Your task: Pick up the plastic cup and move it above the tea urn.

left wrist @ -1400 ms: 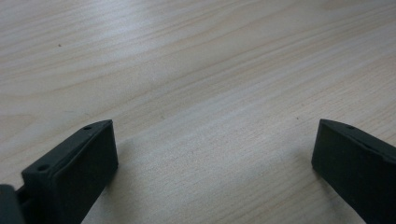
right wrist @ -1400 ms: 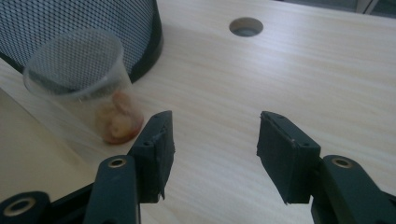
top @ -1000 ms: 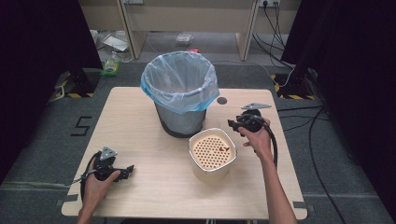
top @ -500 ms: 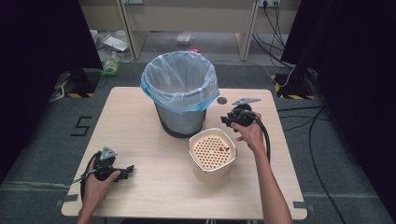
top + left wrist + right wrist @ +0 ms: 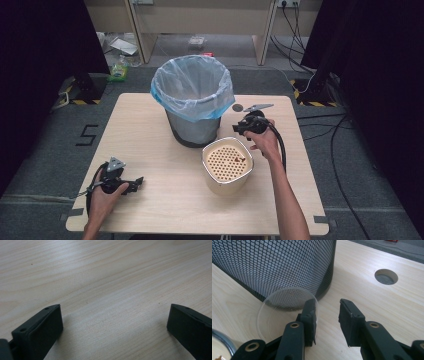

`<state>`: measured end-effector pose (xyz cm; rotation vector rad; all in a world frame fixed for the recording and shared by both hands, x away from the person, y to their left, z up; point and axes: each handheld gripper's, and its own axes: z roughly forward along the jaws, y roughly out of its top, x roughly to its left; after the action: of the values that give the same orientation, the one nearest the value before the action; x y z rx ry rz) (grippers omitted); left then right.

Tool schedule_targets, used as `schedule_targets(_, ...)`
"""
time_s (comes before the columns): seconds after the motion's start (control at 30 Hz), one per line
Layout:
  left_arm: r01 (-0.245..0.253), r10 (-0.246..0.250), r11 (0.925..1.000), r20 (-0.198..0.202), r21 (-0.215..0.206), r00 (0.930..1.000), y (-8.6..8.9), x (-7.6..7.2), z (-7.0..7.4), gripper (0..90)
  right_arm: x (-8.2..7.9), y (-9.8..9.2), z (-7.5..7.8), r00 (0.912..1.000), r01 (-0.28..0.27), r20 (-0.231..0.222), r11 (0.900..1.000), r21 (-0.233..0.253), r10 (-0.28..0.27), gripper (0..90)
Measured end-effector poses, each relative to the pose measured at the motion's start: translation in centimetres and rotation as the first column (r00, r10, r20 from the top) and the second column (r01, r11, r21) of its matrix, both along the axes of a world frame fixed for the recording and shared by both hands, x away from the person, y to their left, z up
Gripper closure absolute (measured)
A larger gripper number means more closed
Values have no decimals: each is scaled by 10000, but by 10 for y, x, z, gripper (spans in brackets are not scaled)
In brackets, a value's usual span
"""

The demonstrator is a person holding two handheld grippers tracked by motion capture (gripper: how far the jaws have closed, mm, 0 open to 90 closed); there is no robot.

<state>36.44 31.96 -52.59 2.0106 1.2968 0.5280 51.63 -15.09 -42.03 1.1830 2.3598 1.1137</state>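
Note:
A black mesh bin (image 5: 194, 107) lined with a pale blue bag stands at the table's back centre. In front of it to the right sits a cream container (image 5: 227, 166) with a perforated insert holding a small brown scrap (image 5: 239, 159). My right gripper (image 5: 240, 127) hovers between the two, open (image 5: 327, 306), aimed at the foot of the mesh bin (image 5: 277, 267). A clear round disc (image 5: 282, 315) sits by the bin's base, just behind the left jaw, not between the jaws. My left gripper (image 5: 136, 182) rests on the table's front left, wide open (image 5: 113, 322) over bare wood.
A round cable hole (image 5: 237, 107) pierces the table (image 5: 150, 140) right of the bin, also the hole (image 5: 386, 276) beyond my right jaws. The container's rim (image 5: 219, 340) is at the lower left there. Dark curtains and floor cables surround the table.
My right gripper has moved a little left and away, closer to the bin's base. The left gripper has stayed still.

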Motion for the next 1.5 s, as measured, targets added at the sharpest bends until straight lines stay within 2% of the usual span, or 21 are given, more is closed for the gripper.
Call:
schedule_targets(0.17, 1, -1, 10000, 0, 2, 10000, 0, 0, 0, 0, 2, 4, 0, 9999, -137, -21, 9999, -50, 137, 673)
schedule_targets(0.4, 2, -2, 10000, 0, 1, 10000, 0, 0, 0, 0, 7, 13, -1, 9980, -536, -339, 9983, -240, 527, 683)
schedule_targets(0.57, 3, -3, 10000, 0, 2, 10000, 0, 0, 0, 0, 11, 14, -3, 9961, -737, -494, 9971, -186, 727, 745)
schedule_targets(0.87, 1, -1, 10000, -3, 2, 10000, 0, 0, 0, 0, 15, 13, -13, 9921, -867, -964, 9944, -597, 807, 816)
schedule_targets(0.93, 1, -1, 10000, 1, 0, 10000, 0, 0, 0, 0, 15, 13, -14, 9919, -905, -956, 9939, -638, 842, 828)
schedule_targets(1.03, 1, -1, 10000, -1, 1, 10000, 0, 0, 0, 0, 14, 13, -13, 9909, -1100, -859, 9910, -760, 1034, 841)
schedule_targets(1.17, 2, -2, 10000, 1, 4, 10000, 0, 0, 0, 0, 9, 10, -5, 9912, -1283, -445, 9878, -882, 1248, 867)
schedule_targets(1.27, 0, 0, 10000, 1, -1, 10000, 0, 0, 0, 0, 6, 5, 2, 9938, -1109, -136, 9849, -1327, 1100, 871)
schedule_targets(1.43, 1, -1, 10000, 0, 3, 10000, 0, 0, 0, 0, 0, -8, 14, 9957, -714, 475, 9848, -1581, 798, 872)
schedule_targets(1.5, 1, -1, 10000, -1, 2, 10000, 0, 0, 0, 0, -2, -12, 19, 9958, -567, 619, 9866, -1531, 669, 871)
